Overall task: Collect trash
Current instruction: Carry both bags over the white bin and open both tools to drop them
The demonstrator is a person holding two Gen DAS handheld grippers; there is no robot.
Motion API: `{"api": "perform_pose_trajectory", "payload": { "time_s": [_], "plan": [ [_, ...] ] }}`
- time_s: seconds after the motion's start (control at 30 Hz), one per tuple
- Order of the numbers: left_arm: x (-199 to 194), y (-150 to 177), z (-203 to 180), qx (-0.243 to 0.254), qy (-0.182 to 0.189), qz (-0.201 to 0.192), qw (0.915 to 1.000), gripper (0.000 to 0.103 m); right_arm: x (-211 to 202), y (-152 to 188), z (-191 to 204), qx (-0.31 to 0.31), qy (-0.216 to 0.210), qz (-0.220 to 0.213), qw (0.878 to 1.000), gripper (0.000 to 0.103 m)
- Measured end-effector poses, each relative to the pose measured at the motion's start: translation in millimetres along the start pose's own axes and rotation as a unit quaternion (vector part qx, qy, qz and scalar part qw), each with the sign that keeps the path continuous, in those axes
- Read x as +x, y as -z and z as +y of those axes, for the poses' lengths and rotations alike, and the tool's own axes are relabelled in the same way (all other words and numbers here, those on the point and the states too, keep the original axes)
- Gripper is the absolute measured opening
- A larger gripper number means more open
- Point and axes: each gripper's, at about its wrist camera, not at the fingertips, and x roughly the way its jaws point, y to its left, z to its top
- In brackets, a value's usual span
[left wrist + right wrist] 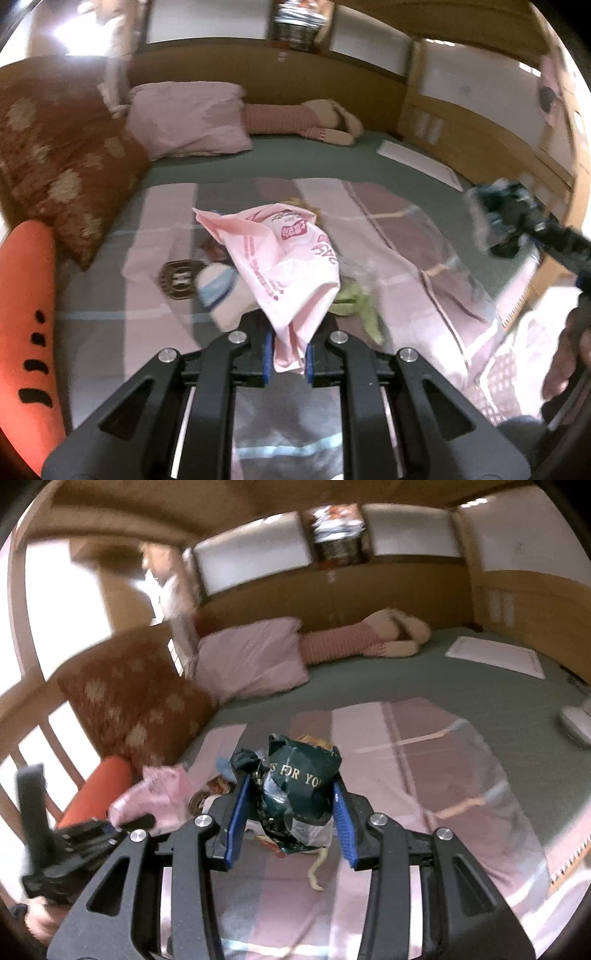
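My left gripper [290, 354] is shut on the neck of a pink plastic bag [284, 254] with red print, which billows up over the bed. My right gripper [290, 821] is shut on a crumpled dark green wrapper [299, 779] with white lettering and clear plastic below it. The right gripper also shows in the left wrist view [506, 221], at the right and blurred. The pink bag shows in the right wrist view [159, 794], at the lower left beside the left gripper. More litter lies on the blanket: a green scrap [354, 299], a blue-white cup [218, 288] and a brown round piece [181, 278].
A pink striped blanket [388, 229] covers the near part of a green bed [295, 158]. A brown flowered cushion [62, 166], a pink pillow [188, 118], an orange bolster [26, 314] and a plush doll [303, 118] lie around it. A white pad [495, 655] lies far right. Wooden walls surround the bed.
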Motion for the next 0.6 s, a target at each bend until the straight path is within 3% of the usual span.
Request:
{"api": "perform_pose_trajectory", "payload": {
  "time_s": [0.17, 0.33, 0.4, 0.47, 0.5, 0.6],
  "plan": [
    [-3.1, 11.6, -35.5, 0.052, 0.062, 0.01, 0.9966, 0.013, -83.8, 48.5, -63.0, 0.012, 0.092, 0.0, 0.996, 0.043],
    [-8.6, 24.1, -82.9, 0.107, 0.135, 0.02, 0.9848, 0.013, -141.2, 108.2, -148.4, 0.06, 0.21, 0.041, 0.975, 0.047],
    [-10.2, 27.5, -112.6, 0.134, 0.184, 0.031, 0.9733, 0.013, -146.3, 129.2, -179.9, 0.094, 0.234, 0.064, 0.966, 0.072],
    [-11.8, 29.8, -142.2, 0.155, 0.208, 0.037, 0.9651, 0.013, -154.0, 142.2, -206.9, 0.141, 0.247, 0.078, 0.955, 0.075],
    [-12.6, 31.4, -160.0, 0.166, 0.223, 0.043, 0.9595, 0.013, -164.7, 142.6, -215.2, 0.165, 0.247, 0.065, 0.953, 0.075],
    [-16.9, 33.1, -222.5, 0.2, 0.279, 0.066, 0.9369, 0.013, -210.6, 124.5, -220.1, 0.188, 0.252, -0.022, 0.949, 0.076]
  ]
}}
